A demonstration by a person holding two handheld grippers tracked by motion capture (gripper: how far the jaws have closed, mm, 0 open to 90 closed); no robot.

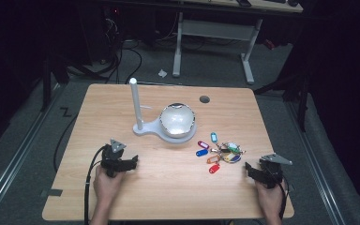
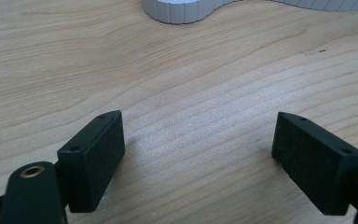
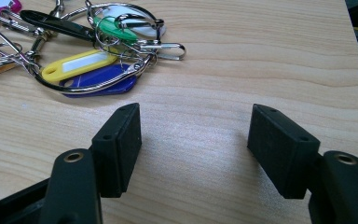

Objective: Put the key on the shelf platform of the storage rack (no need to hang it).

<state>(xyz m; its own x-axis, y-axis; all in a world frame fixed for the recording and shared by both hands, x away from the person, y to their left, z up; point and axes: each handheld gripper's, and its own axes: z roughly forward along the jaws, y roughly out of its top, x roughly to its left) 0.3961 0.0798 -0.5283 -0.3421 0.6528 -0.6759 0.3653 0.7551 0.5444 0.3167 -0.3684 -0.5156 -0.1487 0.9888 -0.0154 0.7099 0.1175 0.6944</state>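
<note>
Both tools rest on counter (image 1: 168, 187), jaws spread, nothing between: left tool (image 1: 130, 164) near white stand (image 1: 143, 126); right tool (image 1: 249, 169) just beside key-tag bunch (image 1: 220, 152), apart

no readable text, labels or numbers anywhere.

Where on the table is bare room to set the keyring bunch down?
Bare wood lies between the left gripper and the keyring bunch, and along the table near edge. It is crowded around the white stand and bowl.
</note>
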